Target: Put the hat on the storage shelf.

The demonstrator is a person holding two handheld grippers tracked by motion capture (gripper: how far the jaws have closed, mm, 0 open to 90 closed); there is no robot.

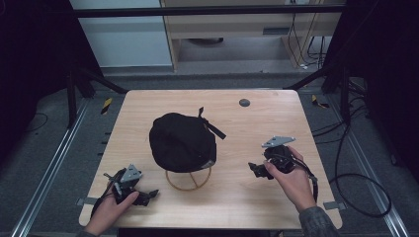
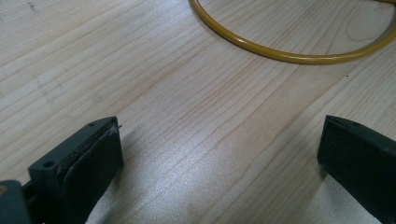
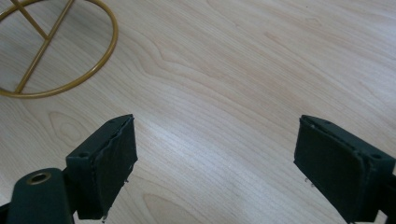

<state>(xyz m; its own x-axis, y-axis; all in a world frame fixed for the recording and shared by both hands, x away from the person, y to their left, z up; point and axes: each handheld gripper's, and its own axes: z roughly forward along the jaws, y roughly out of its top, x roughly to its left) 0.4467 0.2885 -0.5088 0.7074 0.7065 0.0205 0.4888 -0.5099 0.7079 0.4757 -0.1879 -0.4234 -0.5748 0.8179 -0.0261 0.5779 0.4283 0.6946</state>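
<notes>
A black cap [image 1: 182,140] with a loose strap rests on a gold wire stand at the middle of the wooden table [image 1: 247,197]. The stand's ring base [image 1: 188,181] shows below the cap, and again in the left gripper view [image 2: 289,55] and the right gripper view [image 3: 56,88]. My left gripper [image 1: 148,195] lies low at the front left, a hand's width from the ring, open with bare wood between its jaws [image 2: 219,158]. My right gripper [image 1: 258,170] is to the right of the stand, also open over bare wood [image 3: 215,163].
A small dark round disc [image 1: 244,102] sits near the table's far edge. Cables trail on the floor to the right [image 1: 356,187]. Metal rails run along both sides of the table. A light wooden cabinet [image 1: 247,24] stands beyond the far edge.
</notes>
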